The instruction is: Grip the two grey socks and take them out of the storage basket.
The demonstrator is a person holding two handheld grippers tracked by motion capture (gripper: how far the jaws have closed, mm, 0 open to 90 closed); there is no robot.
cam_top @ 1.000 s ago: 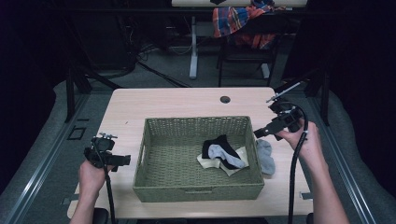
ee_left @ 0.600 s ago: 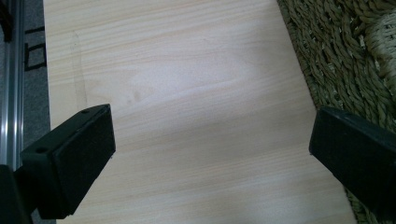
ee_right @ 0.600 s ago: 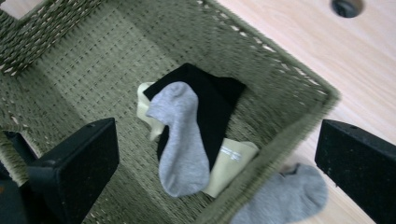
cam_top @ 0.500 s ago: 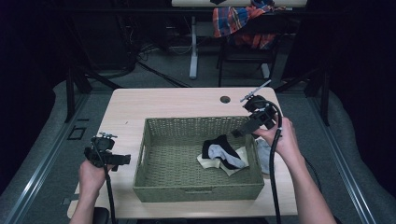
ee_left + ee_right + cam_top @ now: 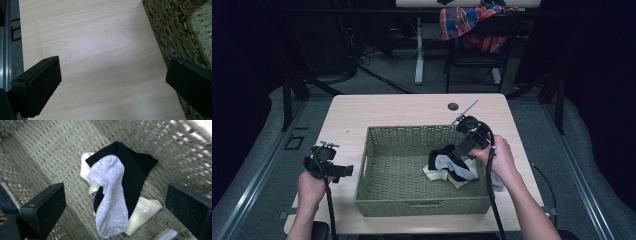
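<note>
My right tool (image 5: pixel 460 145) hangs right of centre in the high view, over the basket (image 5: pixel 377 200), jaws spread wide and gripping nothing. In its own view the grey sock (image 5: pixel 110 200) lies between them at mid-frame, draped over a black sock (image 5: pixel 136 165) and a cream sock (image 5: pixel 142 215). My left tool (image 5: pixel 343 171), lower left, is also wide open above bare worktop (image 5: pixel 100 50).

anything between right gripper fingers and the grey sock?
No. In the right gripper view the open right gripper looks straight down on the grey sock, nothing between; it tops the black sock.
</note>
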